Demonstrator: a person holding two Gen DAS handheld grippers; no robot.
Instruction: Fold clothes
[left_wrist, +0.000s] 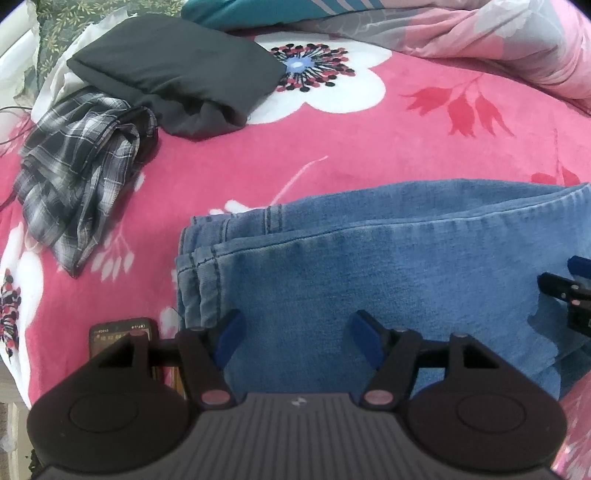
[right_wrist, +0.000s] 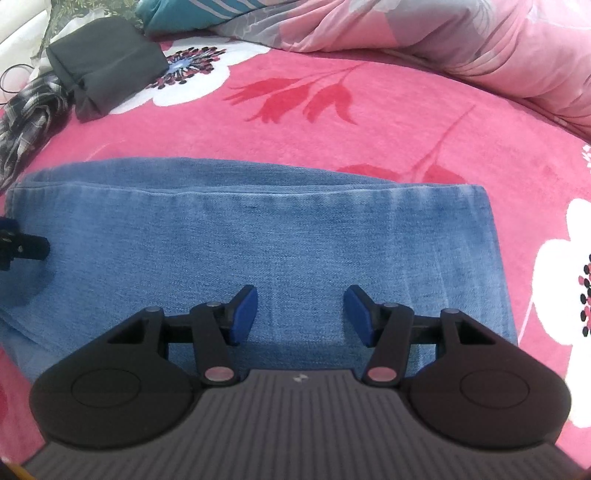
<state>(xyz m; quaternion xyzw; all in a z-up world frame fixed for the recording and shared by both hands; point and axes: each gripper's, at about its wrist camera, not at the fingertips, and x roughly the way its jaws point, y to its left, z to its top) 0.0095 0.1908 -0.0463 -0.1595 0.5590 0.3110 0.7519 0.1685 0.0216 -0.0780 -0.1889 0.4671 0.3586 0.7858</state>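
Folded blue jeans (left_wrist: 369, 258) (right_wrist: 258, 229) lie flat on a pink floral blanket (left_wrist: 332, 147). My left gripper (left_wrist: 297, 328) hangs open just above their left end, near the stitched hems, with only denim under the blue pads. My right gripper (right_wrist: 301, 302) stands open over the right half of the jeans, short of their right fold edge, and holds nothing. Each gripper's tip shows at the edge of the other's view: the right gripper (left_wrist: 565, 291) and the left gripper (right_wrist: 22, 247).
A folded black garment (left_wrist: 173, 70) (right_wrist: 107, 62) and a crumpled plaid shirt (left_wrist: 77, 173) (right_wrist: 26, 118) lie at the far left. A phone (left_wrist: 114, 336) rests by the bed's left edge. A pink quilt (left_wrist: 498, 40) (right_wrist: 443, 40) and a teal garment (left_wrist: 258, 11) are heaped behind.
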